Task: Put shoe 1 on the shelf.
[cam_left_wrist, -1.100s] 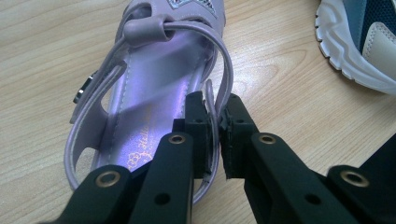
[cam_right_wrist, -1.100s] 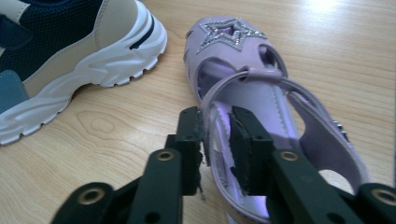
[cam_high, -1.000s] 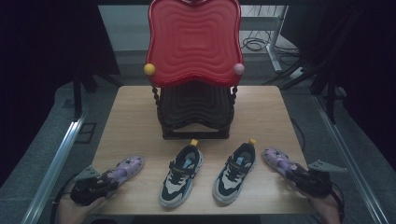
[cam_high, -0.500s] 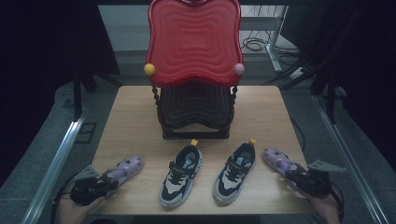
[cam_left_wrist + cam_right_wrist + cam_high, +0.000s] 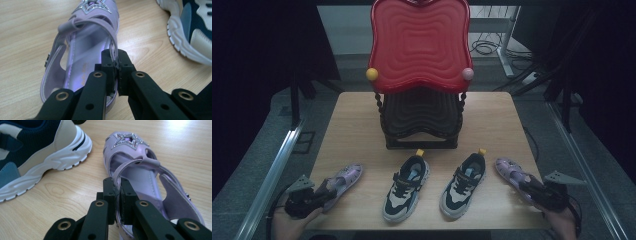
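barely shifted from half a second ago: same grips, same places. largest first: red two-tier rack (image 5: 419,47) standing at the far middle of the wooden table (image 5: 352,125), presumably where the shoes go. in front of the rack, two navy-and-white sneakers (image 5: 406,187) side by side, toes toward it. left of the sneakers, left purple sandal (image 5: 343,179), its inner side strap clenched in the left gripper (image 5: 117,65). right of the sneakers, right purple sandal (image 5: 512,172), side strap pinched tight by the right gripper (image 5: 118,187). gripped by thin straps since those fit between narrow jaws; likely readying a lift toward the rack.
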Motion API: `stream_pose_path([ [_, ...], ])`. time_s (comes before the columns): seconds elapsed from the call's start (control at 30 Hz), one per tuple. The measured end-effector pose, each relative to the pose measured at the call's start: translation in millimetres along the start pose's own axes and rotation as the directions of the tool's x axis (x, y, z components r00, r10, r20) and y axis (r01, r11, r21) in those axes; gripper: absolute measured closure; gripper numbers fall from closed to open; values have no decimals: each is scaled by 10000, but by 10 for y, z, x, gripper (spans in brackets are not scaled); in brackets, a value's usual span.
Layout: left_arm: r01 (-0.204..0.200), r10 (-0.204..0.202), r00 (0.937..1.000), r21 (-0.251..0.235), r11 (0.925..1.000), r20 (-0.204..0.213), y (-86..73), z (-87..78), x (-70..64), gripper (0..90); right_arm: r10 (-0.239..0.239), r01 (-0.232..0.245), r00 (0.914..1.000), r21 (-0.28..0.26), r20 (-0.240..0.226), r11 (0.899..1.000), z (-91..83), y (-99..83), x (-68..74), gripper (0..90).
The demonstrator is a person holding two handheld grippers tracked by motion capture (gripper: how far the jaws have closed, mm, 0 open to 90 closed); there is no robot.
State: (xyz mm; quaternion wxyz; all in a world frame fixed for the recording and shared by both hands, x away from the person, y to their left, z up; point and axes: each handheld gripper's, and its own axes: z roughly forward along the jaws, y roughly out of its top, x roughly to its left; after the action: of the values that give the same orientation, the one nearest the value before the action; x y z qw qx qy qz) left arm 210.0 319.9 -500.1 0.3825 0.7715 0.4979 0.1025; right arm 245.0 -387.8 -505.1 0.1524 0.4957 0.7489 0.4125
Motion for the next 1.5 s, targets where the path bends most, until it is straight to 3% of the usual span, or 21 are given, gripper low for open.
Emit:
stream_pose_path([
  [0.27, 4, -37, 9993, -863, 9963, -375, 78, -82, -23, 871, 401, -382, 9989, -752, 238, 9964, -114, 28, -27, 858],
  [0.43, 257, -283, 9995, -1598, 9868, -137, 143, -174, -26, 871, 563, -532, 9982, -1349, 191, 9894, -201, 68, -17, 858],
  [0.67, 356, -330, 9993, -2217, 9745, 155, 321, -200, -40, 871, 917, -918, 9957, -2047, -98, 9745, -243, 221, 53, 858],
  [0.93, 532, -428, 9980, -2494, 9669, 471, 533, -201, -96, 870, 1274, -1284, 9916, -2741, -214, 9531, -213, 436, 214, 858],
  [1.13, 351, -276, 9991, -2670, 9631, 317, 660, -208, -164, 870, 1431, -1506, 9886, -3072, -469, 9396, -132, 546, 293, 858],
  [1.27, 350, -246, 9989, -2838, 9582, 404, 734, -216, -198, 870, 1480, -1571, 9876, -3214, -526, 9338, -108, 623, 350, 858],
  [1.5, 414, -249, 9981, -3119, 9492, 566, 819, -164, -226, 870, 1137, -1300, 9911, -3242, -687, 9370, -43, 768, 439, 858],
])
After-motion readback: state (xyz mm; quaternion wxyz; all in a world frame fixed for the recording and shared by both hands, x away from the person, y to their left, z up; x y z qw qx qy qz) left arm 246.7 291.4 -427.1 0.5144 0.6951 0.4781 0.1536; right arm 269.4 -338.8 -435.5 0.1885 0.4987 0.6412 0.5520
